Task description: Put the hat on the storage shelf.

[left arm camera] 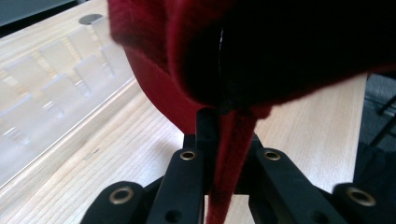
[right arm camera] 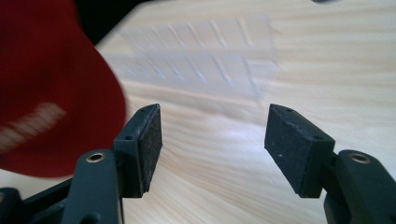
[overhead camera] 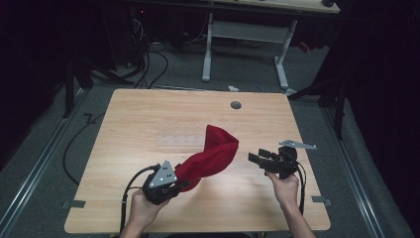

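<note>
left tool (overhead camera: 174, 184): clamped on hat (overhead camera: 210, 156) edge, lower centre of frame | hat: lifted over tabletop (overhead camera: 148, 114), long axis slanting up-right | right tool (overhead camera: 257, 159): jaws apart, empty (nearer the hat's free end), hat just to its left

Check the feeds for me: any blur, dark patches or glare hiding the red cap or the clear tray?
High view: table well lit, surroundings dark, clear tray faint. Left gripper view: red cap very close, soft, its underside black with shadow; left gripper clamps its edge. Right gripper view: cap and tray smeared by blur; right gripper open, its pads sharp.
</note>
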The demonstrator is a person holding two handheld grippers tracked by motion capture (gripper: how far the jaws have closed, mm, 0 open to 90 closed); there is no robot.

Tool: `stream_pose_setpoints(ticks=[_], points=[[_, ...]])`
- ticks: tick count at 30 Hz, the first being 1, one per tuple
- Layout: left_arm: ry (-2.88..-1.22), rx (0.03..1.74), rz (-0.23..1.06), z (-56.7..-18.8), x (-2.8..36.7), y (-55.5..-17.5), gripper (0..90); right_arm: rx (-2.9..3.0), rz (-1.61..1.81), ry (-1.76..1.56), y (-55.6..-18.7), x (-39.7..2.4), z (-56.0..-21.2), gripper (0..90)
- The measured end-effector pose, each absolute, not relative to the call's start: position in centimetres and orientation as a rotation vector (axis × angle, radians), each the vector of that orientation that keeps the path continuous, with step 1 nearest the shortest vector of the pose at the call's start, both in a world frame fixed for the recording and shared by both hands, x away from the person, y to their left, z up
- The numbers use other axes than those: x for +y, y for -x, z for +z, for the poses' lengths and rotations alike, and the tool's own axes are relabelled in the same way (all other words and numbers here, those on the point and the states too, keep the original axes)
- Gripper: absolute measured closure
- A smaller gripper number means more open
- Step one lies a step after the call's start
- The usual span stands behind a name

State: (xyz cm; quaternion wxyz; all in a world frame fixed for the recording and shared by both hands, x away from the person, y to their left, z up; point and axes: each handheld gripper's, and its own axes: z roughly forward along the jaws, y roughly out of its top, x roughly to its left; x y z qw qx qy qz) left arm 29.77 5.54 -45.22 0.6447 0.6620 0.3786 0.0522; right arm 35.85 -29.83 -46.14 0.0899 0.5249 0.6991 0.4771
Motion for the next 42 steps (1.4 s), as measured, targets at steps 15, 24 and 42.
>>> stream_pose_setpoints(ticks=[15,24,42], points=[[-1.43,0.93,0.115,-44.6,6.8,-31.0,85.5,2.079,1.083,-1.53,-35.0,-30.3,-51.3,37.2],[-1.376,0.97,0.135,-44.0,7.8,-31.8,85.4,2.083,0.937,-1.446,-34.9,-29.6,-52.3,36.7],[-1.277,1.057,0.189,-42.8,10.1,-34.1,85.3,2.075,0.877,-1.436,-35.2,-29.3,-53.1,36.3]])
